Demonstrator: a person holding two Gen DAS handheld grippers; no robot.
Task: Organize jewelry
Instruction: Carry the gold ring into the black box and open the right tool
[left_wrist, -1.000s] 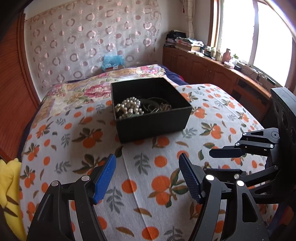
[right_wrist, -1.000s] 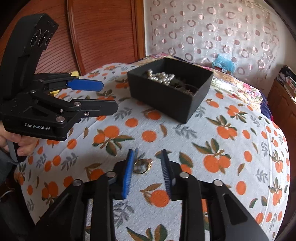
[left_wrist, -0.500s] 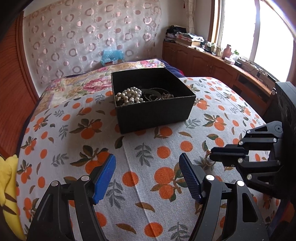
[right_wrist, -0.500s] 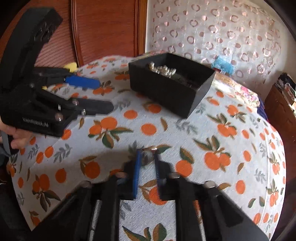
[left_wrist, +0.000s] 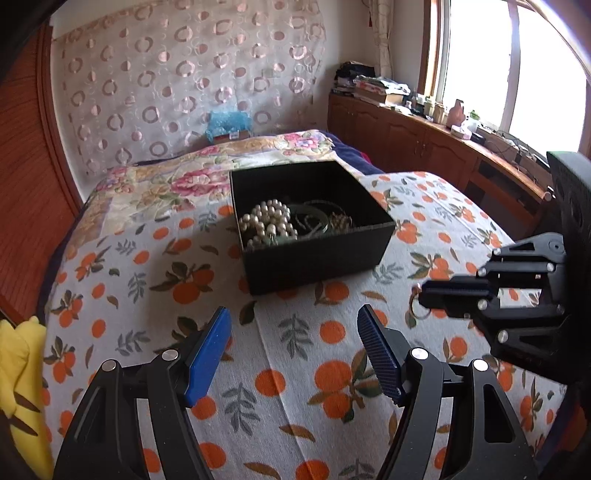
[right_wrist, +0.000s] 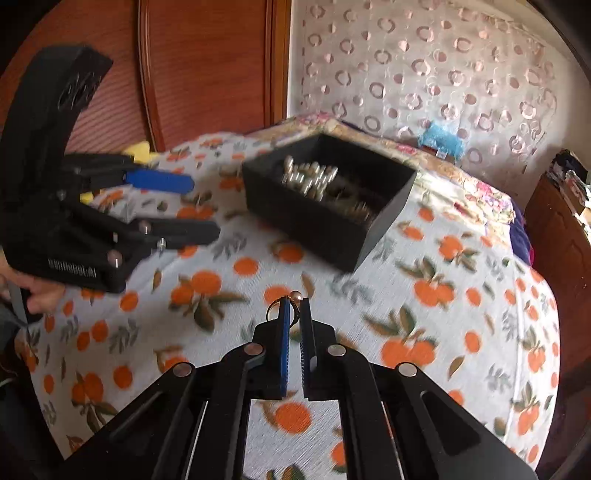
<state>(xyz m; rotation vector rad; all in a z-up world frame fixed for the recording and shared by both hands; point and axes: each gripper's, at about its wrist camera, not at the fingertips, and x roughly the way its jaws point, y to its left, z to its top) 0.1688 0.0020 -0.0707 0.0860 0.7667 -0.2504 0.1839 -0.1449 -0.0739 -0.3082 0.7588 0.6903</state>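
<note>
A gold ring (right_wrist: 276, 306) is pinched between the tips of my right gripper (right_wrist: 294, 303), which is shut on it and holds it just above the orange-print bedspread (left_wrist: 295, 369). The left wrist view shows the same ring (left_wrist: 416, 307) sticking out of the right gripper's (left_wrist: 424, 295) closed tips. A black open box (left_wrist: 314, 254) with a pearl strand (left_wrist: 269, 221) and other jewelry sits farther back on the bed; the same black box (right_wrist: 325, 229) lies ahead of my right gripper, slightly left. My left gripper (left_wrist: 293, 326) hangs open over the spread with nothing between its fingers.
A wooden headboard (right_wrist: 207, 66) and patterned curtain (left_wrist: 184, 85) stand behind the bed. Wooden cabinets (left_wrist: 424, 147) with clutter run under the window on the right. Something yellow (left_wrist: 18, 369) lies at the bed's left edge. A person's hand (right_wrist: 40, 295) grips the left tool.
My right gripper's jaws closed around the gold ring that lay on the spread, and it now holds the ring slightly lifted. The left gripper stayed open and nearly still.
</note>
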